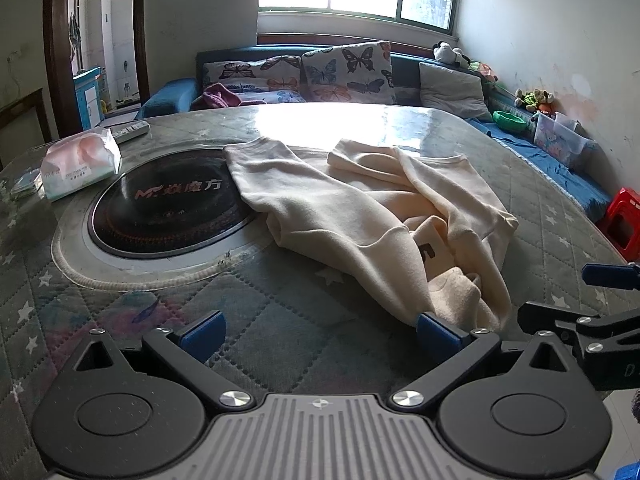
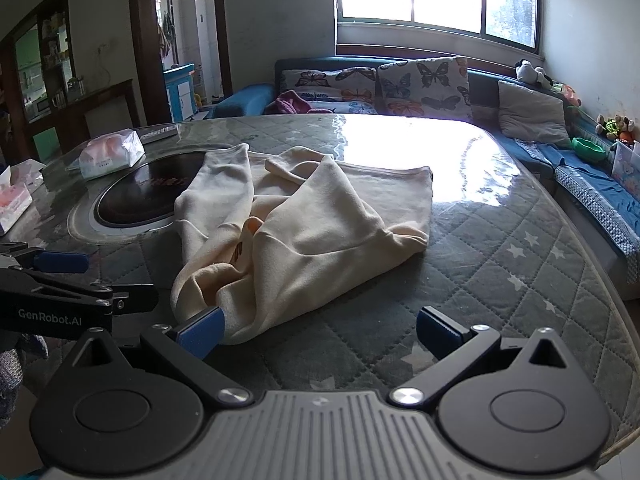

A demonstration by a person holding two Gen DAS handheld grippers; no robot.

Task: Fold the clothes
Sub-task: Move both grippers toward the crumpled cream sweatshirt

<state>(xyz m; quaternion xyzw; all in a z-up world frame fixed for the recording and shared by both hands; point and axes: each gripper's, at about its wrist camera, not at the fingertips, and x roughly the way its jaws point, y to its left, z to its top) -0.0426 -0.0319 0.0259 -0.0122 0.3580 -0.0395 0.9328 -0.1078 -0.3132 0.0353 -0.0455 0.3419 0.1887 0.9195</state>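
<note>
A cream sweatshirt [image 1: 360,208] lies crumpled on the quilted round table [image 1: 160,312], its sleeves spread toward the far side. In the right wrist view the same sweatshirt [image 2: 312,224] sits just ahead, bunched at its near end. My left gripper [image 1: 320,334] is open near the table's front edge; its right blue fingertip [image 1: 436,332] touches the garment's near hem. My right gripper [image 2: 318,332] is open too, its left fingertip [image 2: 200,334] against the garment's near edge. Nothing is held between either pair of fingers. Each gripper shows at the side of the other's view.
A black induction plate [image 1: 168,208] is set into the table under the sweatshirt's left part. A tissue pack [image 1: 80,164] and a remote [image 1: 130,130] lie at the left. A sofa with butterfly cushions [image 1: 320,72] stands behind, and a red stool [image 1: 624,220] at the right.
</note>
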